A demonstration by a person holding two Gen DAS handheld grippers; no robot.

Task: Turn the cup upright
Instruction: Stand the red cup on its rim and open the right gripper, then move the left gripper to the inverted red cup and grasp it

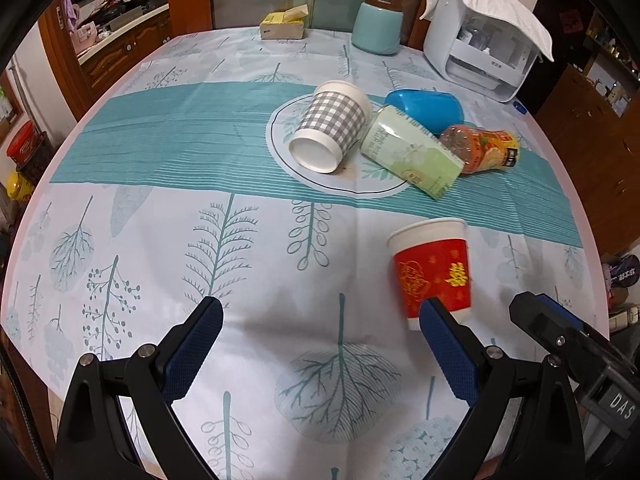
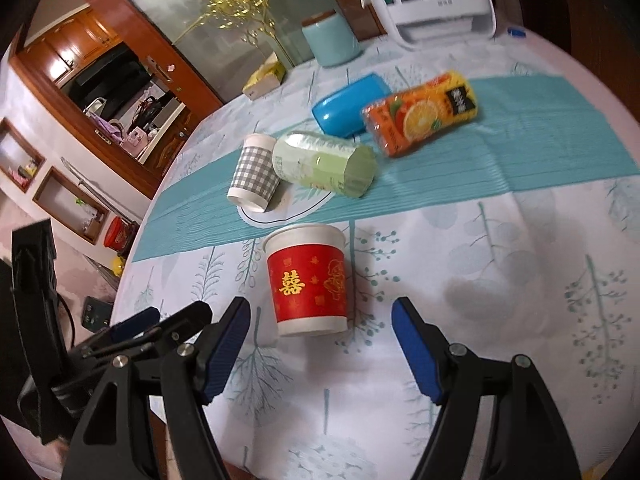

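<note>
Left wrist view: left gripper (image 1: 322, 314) is nearest, jaws spread wide, nothing between them. Its right finger pad (image 1: 448, 350) overlaps the base of the red cup (image 1: 432, 270) at about 1 o'clock; contact can't be judged from here. The red cup stands upright, rim up, on the tablecloth (image 1: 200, 240). The checked cup (image 1: 330, 126) lies on its side at 12 o'clock, further out, open mouth facing the camera, on the printed circle, touching the green can (image 1: 412, 148). It's probably the flip target. The right gripper's tip shows at 3 o'clock.

Right wrist view: right gripper (image 2: 322, 314) is released too, wide gap, empty. Red cup (image 2: 306, 280) is dead ahead at 12 o'clock, just past the fingertips. Checked cup (image 2: 254, 178) is beyond it at 11 o'clock, pressed against the green can (image 2: 324, 166); blue case (image 2: 350, 104) and juice bottle (image 2: 422, 114) sit behind.

Handling, my read: paper cup, very light, thin wall, crushes easily, rolls. Take it mid-body across the diameter with a soft squeeze, or pinch the rolled rim where it's stiffest.

Room: open cloth from 6 to 9 o'clock of the checked cup, so approach from there. The can crowds its 3 o'clock side. The table edge is well clear.
</note>
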